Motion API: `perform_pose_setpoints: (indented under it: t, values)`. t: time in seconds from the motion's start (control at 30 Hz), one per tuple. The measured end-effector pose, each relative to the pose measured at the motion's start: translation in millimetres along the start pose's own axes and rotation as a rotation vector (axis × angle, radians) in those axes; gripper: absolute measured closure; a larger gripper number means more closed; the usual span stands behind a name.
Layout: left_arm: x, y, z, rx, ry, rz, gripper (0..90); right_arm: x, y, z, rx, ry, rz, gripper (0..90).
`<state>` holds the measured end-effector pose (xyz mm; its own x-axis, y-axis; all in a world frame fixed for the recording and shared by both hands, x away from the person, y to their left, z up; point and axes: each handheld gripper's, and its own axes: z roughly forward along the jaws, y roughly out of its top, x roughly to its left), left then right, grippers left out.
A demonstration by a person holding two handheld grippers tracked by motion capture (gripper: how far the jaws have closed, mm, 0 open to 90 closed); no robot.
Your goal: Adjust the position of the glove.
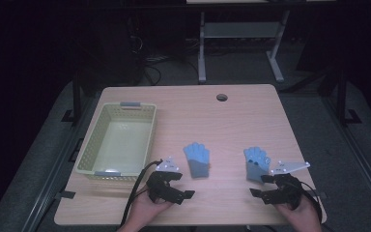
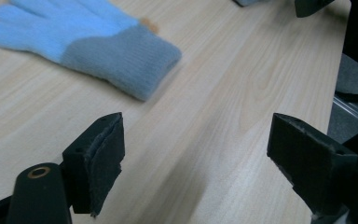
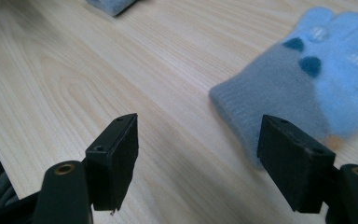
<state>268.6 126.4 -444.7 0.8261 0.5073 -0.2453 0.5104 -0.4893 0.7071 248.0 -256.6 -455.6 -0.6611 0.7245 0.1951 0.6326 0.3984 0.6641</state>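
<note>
While both gloves lie flat on the table (image 1: 241, 116), the left glove (image 1: 196, 160) and right glove (image 1: 256, 163) stay outside the bare basket (image 1: 89, 145); left gripper (image 1: 178, 185) and right gripper (image 1: 262, 185) gape wide, holding nothing.

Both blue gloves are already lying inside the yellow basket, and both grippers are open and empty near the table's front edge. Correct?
Not quite. The high view shows the yellow basket holding nothing; both blue gloves lie on the table. The left gripper and right gripper are open and empty.

Black left tongs (image 1: 178, 185), black cable, grey three-cornered plate; black right tongs (image 1: 262, 186), brass-ringed screw holes, felt-edged pads
</note>
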Motion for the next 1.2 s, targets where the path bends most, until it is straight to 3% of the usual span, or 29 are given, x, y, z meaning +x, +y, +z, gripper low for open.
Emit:
perform_pose_setpoints:
  t: [0.3,0.47,0.67,0.83,1.07,1.2]
  values:
    - [-2.1,-1.0,0.7,0.003,0.018,0.016,20.1,1.7,3.1,1.9,-0.005,0.005,0.002,28.5]
    - [-1.0,-0.8,-3.3,-0.009,0.017,0.015,20.4,-2.2,12.7,-1.9,-0.009,-0.020,-0.010,28.8]
    - [3.3,-1.0,-5.5,-0.029,0.008,-0.005,19.8,-13.9,26.9,-2.5,0.007,-0.037,-0.021,31.3]
    - [4.8,-1.0,-6.0,-0.047,0.005,-0.022,19.3,-23.7,37.9,0.6,0.018,-0.040,-0.001,34.4]
    - [4.7,-2.0,-6.5,-0.047,0.004,-0.015,19.5,-34.7,54.1,4.6,0.074,-0.056,0.002,42.9]
    - [4.9,-1.9,-6.6,-0.055,0.008,-0.030,19.1,-45.6,55.9,12.6,0.094,-0.072,0.033,48.6]
